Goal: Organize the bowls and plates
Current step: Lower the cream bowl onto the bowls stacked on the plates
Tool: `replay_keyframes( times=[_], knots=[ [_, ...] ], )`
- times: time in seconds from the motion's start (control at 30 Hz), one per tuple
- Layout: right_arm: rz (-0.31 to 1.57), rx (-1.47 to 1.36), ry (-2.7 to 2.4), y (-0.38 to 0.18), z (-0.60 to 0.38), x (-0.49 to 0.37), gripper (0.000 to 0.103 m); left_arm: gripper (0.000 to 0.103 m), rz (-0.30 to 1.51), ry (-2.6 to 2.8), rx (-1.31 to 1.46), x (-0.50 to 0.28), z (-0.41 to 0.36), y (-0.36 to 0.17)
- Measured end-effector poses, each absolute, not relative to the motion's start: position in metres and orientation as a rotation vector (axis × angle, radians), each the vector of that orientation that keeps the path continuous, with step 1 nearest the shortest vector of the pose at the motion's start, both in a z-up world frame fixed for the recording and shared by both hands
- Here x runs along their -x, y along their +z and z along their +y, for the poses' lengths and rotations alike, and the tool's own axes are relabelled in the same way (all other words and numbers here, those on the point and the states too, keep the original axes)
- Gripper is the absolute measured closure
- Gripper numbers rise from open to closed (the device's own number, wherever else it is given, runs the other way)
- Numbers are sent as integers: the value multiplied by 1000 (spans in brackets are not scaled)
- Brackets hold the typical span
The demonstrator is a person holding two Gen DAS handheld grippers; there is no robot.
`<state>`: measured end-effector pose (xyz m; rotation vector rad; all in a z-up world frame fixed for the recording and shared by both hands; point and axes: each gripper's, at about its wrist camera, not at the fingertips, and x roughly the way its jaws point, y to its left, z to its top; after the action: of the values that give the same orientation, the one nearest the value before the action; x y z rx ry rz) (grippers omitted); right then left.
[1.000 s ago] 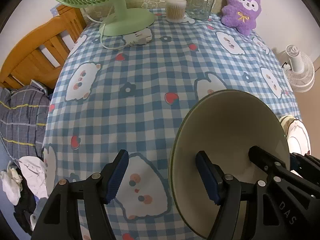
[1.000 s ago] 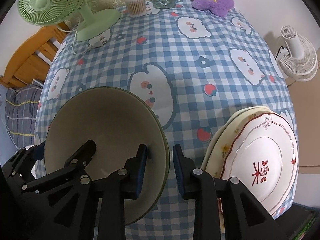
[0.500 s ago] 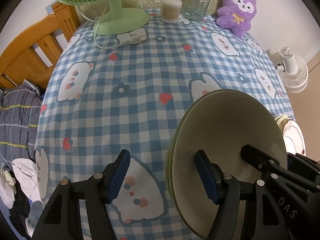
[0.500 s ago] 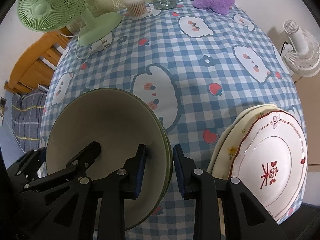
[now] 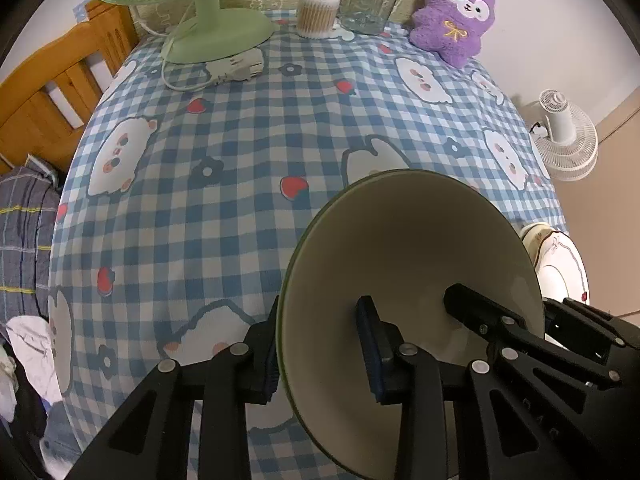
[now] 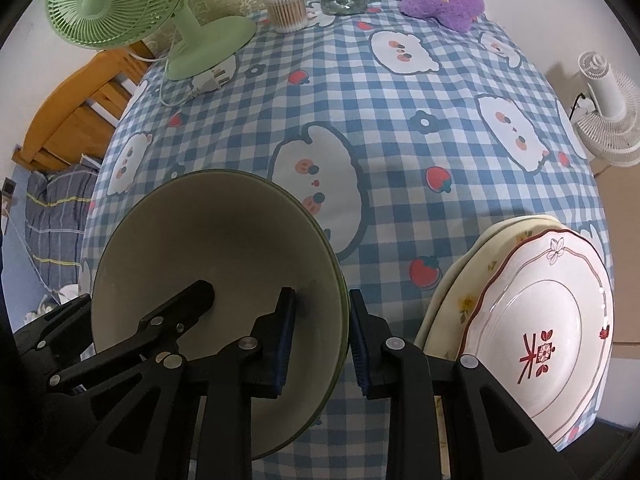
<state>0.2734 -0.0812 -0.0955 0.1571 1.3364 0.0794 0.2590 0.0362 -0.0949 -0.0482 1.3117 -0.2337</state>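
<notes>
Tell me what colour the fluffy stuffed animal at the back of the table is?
Purple, with a white face: the plush toy shows best in the left wrist view.

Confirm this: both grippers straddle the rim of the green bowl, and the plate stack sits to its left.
Wrong side. The plate stack sits to the right of the green bowl, as the right wrist view shows. Both the left gripper and right gripper do straddle its rim.

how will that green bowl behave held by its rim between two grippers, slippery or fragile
The green bowl looks glazed and smooth, so probably slippery against the pads. It seems rigid ceramic, likely breakable if dropped. Right gripper pinches one rim side; the left gripper is closing on the other.
</notes>
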Motion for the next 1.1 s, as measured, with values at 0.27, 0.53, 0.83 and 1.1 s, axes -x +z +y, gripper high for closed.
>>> replay_keyframes(
  times=[0.27, 0.53, 0.83, 1.1],
  knots=[
    [1332, -154, 103, -97, -83, -272, 73, 71, 1293, -216, 43, -256, 34, -94],
    [1346, -134, 101, -94, -78, -274, 73, 71, 1298, -212, 63, -254, 37, -94],
    [1350, -142, 106, -93, -80, -271, 73, 72, 1306, -207, 54, -252, 35, -92],
    [1357, -137, 92, -88, -82, -266, 73, 72, 1330, -219, 78, -247, 34, -91]
  ],
)
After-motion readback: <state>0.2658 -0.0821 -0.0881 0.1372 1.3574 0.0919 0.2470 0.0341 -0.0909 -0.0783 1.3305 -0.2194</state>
